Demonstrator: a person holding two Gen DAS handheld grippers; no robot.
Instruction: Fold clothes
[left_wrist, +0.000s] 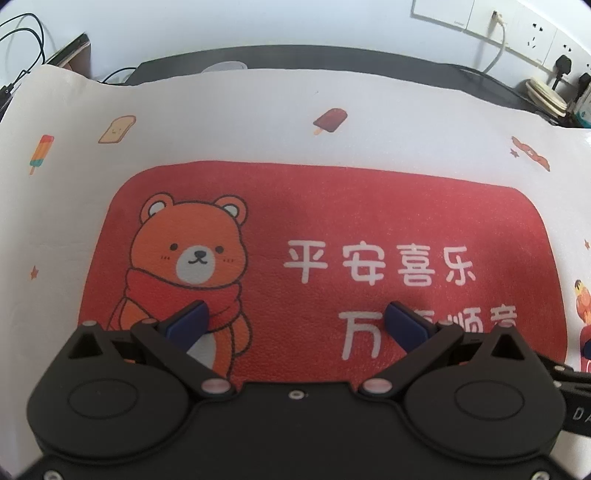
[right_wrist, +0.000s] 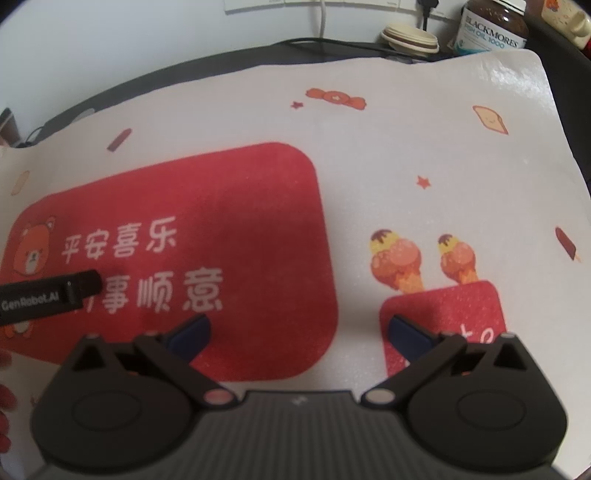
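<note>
Garment: none shows in either wrist view; where the clothes lie cannot be told from here.
Surface: a white printed mat (left_wrist: 280, 122) with a red panel, a bear (left_wrist: 192, 266) and white characters, spread flat over the dark table (right_wrist: 122, 86).
Left hand-held gripper (left_wrist: 297, 321): tipped steeply down over the red panel, jaws spread wide, nothing between the blue pads (left_wrist: 192, 319).
Right hand-held gripper (right_wrist: 299, 332): tipped down likewise, jaws wide and empty, over the red panel's right edge.
Spacing: the two sit side by side, the left's body showing at the right view's left edge.
Nearer hand: undecidable, since no cloth is in view.
Back edge: a Blackmores fish oil bottle (right_wrist: 493, 26), wall sockets (left_wrist: 535, 40).
Stage: judged to be the start, nothing grasped.
</note>
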